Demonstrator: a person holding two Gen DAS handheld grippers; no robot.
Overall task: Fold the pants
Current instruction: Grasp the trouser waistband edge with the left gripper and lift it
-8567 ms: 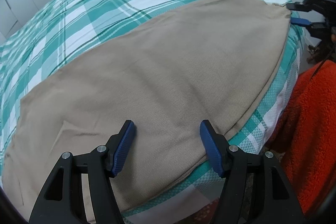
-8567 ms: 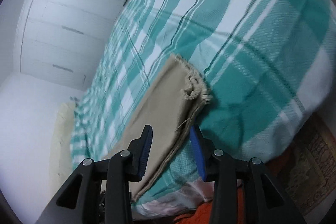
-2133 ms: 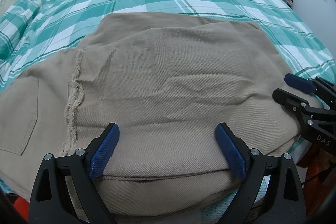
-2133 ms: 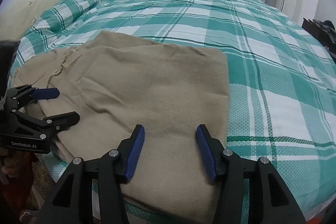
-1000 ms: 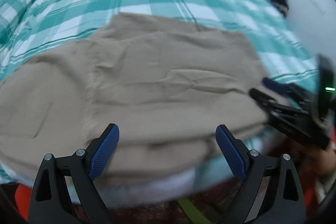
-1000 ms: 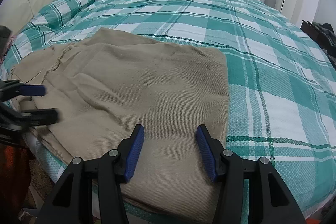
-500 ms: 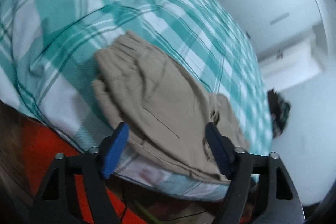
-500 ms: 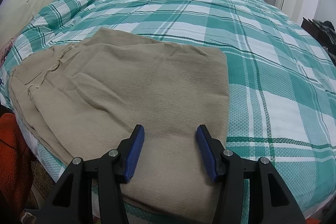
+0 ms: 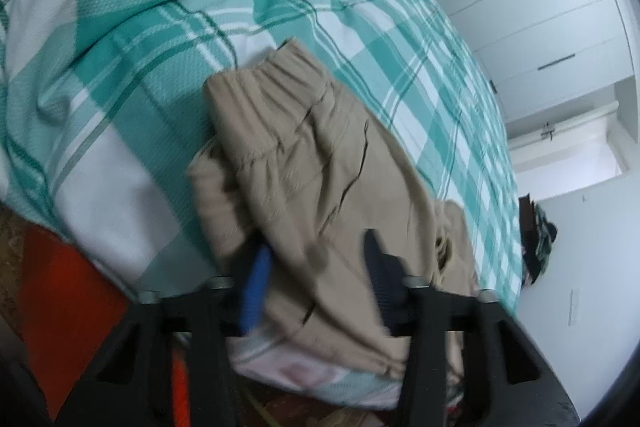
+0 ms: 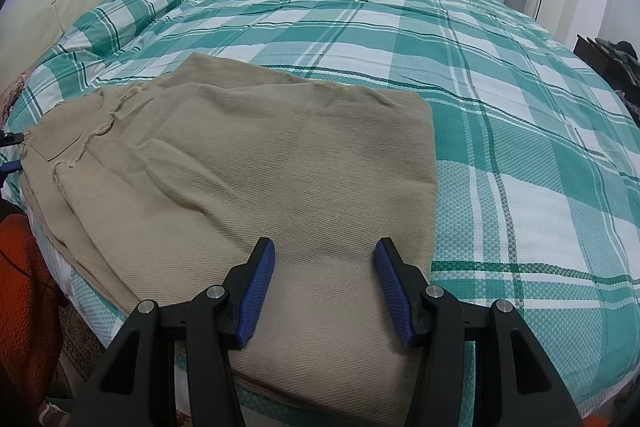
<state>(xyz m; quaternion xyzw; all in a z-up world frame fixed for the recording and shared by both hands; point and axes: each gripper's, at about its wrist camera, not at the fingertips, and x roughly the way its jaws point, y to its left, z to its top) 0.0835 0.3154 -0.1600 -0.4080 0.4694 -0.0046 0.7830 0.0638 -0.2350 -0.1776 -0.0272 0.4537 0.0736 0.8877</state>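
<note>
Swung over to the waistband end, the left tool has just been closing — pants between its narrowing jaws, lower centre. Right tool hovers half-open over the fold. Next: grip, carry across the bed.

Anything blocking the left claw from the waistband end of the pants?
Nothing visible. The left claw already straddles the beige pants near the elastic waistband at the bed's edge; its jaws have just been closing, with fabric between them.
</note>
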